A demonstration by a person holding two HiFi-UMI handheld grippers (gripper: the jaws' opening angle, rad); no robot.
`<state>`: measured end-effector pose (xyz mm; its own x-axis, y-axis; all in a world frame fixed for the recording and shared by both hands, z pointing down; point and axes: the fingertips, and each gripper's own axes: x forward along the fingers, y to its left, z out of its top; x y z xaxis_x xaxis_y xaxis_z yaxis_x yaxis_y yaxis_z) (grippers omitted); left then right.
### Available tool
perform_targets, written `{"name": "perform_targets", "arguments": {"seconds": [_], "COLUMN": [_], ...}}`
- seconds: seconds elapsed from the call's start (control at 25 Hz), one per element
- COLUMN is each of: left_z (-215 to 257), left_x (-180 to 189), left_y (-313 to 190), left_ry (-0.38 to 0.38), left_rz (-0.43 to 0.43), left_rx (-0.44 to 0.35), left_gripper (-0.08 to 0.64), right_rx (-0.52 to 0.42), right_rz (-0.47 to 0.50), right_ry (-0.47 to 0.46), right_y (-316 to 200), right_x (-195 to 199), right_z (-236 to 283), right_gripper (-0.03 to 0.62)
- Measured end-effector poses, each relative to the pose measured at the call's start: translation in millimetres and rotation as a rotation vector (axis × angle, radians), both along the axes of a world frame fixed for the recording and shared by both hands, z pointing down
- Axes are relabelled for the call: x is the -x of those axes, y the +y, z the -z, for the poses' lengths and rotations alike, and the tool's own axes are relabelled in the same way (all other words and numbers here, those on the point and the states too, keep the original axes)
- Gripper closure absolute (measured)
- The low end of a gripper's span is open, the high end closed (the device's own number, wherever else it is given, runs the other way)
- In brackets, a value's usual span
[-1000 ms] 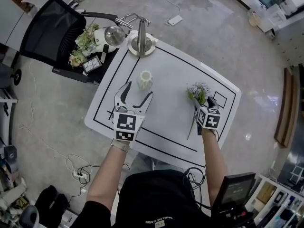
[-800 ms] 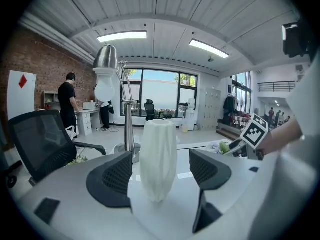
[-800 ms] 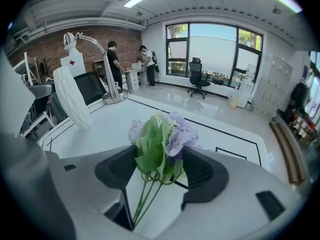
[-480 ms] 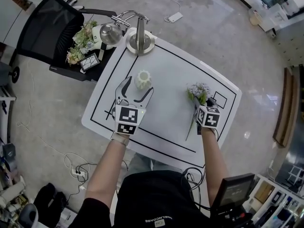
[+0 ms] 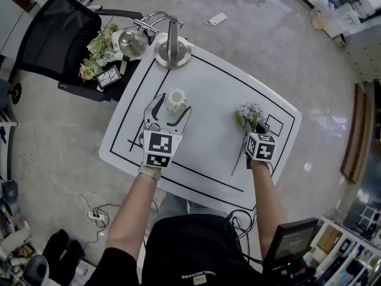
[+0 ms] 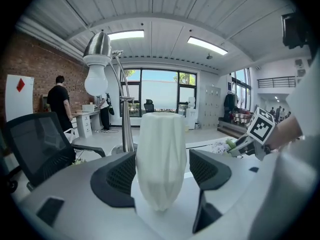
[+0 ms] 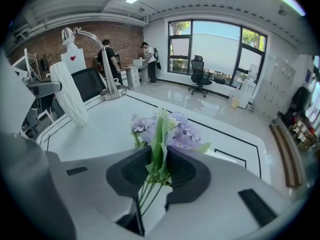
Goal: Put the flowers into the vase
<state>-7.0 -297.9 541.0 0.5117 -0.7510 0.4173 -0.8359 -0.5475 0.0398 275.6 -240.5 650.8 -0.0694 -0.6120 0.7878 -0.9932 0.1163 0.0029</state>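
I note my right hand-held gripper closing its jaws on the flowers at the stems, blooms just ahead, low over the table. My left hand-held gripper is wide; the vase stands upright between its jaws, touching neither.

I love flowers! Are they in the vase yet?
Not yet. Nothing done. In hand: the right gripper is closing its jaws on the flowers lying on the table; the left gripper has open jaws around the vase. Left: lift the flowers and drop them in.
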Motion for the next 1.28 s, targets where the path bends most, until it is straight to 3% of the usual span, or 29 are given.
{"name": "perform_targets", "arguments": {"seconds": [0.36, 0.56, 0.84, 1.28], "left_z": [0.1, -0.6, -0.5, 0.8], "left_x": [-0.1, -2.4, -3.2, -9.9], "left_y": [3.6, 9.1, 24.6, 59.5], "left_ry": [-0.007, -0.001, -0.005, -0.045], "left_rz": [-0.007, -0.017, -0.028, -0.054], "left_rx": [-0.004, -0.001, 0.006, 0.023], "left_gripper": [0.25, 0.25, 0.25, 0.25], "right_rx": [-0.028, -0.095, -0.301, -0.649], "right_rz": [-0.014, -0.018, 0.003, 0.156], "right_ry": [0.001, -0.021, -0.088, -0.252], "right_y": [-0.8, -8.9, -36.5, -59.9], "right_x": [-5.6, -3.1, 20.2, 92.2], "right_z": [10.4, 33.7, 108.1, 240.9], "right_gripper": [0.523, 0.532, 0.535, 0.538]}}
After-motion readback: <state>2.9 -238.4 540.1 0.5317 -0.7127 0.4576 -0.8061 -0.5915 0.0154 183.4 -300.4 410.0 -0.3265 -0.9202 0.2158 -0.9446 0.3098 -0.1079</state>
